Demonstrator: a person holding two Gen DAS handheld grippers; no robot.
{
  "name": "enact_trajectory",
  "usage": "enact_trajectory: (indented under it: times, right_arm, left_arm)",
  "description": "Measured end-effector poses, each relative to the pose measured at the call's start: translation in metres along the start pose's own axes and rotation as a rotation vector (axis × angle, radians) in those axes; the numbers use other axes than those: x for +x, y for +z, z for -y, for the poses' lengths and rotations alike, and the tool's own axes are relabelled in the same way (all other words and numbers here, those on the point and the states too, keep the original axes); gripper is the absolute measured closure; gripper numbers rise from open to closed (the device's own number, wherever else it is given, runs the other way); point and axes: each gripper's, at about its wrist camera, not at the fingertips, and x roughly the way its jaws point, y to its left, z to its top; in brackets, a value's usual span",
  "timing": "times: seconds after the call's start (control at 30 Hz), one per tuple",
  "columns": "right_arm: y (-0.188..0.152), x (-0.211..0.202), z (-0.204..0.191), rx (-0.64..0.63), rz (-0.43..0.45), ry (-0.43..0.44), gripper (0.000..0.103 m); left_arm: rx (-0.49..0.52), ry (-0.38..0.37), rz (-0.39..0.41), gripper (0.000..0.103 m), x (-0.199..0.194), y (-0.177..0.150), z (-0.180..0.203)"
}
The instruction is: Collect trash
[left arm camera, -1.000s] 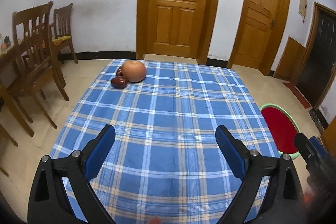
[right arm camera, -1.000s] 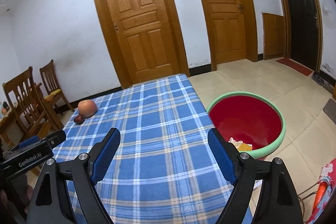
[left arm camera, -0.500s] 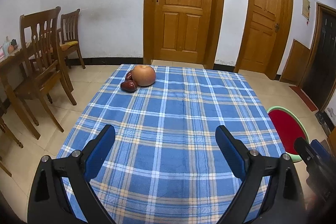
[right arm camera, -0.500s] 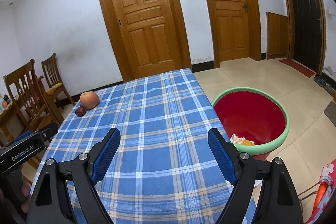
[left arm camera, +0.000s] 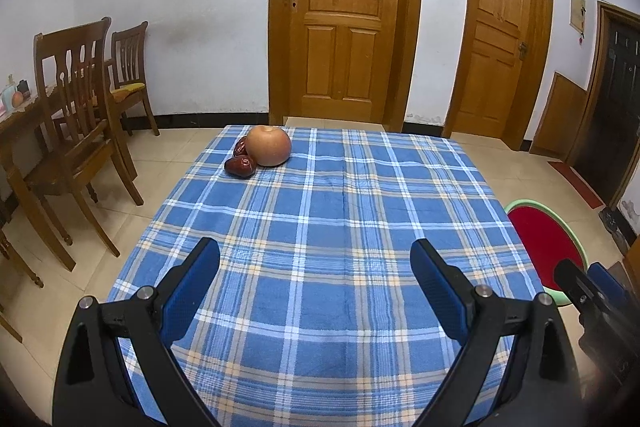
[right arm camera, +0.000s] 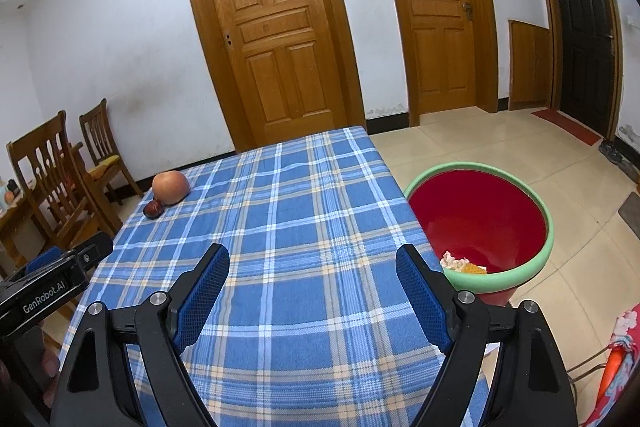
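Both our left gripper point(left arm camera: 315, 265) and right gripper point(right arm camera: 312, 269) hang wide and empty over the plaid tablecloth point(left arm camera: 320, 227), barely shifted from a second ago. The scraps point(right arm camera: 462, 263) already lie in the red basin point(right arm camera: 480, 219) beside the table; only an apple point(left arm camera: 268, 145) and dates point(left arm camera: 240, 165) remain at the far corner, so collecting looks finished.

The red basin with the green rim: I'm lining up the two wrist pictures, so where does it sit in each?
Left wrist view: the red basin sits at the right edge, on the floor beside the table, partly cut off by the checked tablecloth.
Right wrist view: the basin sits right of centre, with scraps inside.
Shared landmark: the apple at the table's far left corner.
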Motion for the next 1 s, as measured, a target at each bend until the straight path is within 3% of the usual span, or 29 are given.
enact_trajectory:
  times: [1.0]
  right_arm:
    - [0.0009,-0.0007,0.0004,0.001,0.0,0.0,0.017]
  left_arm:
    - [0.002,-0.002,-0.002,0.008,0.0004,-0.0007,0.0024]
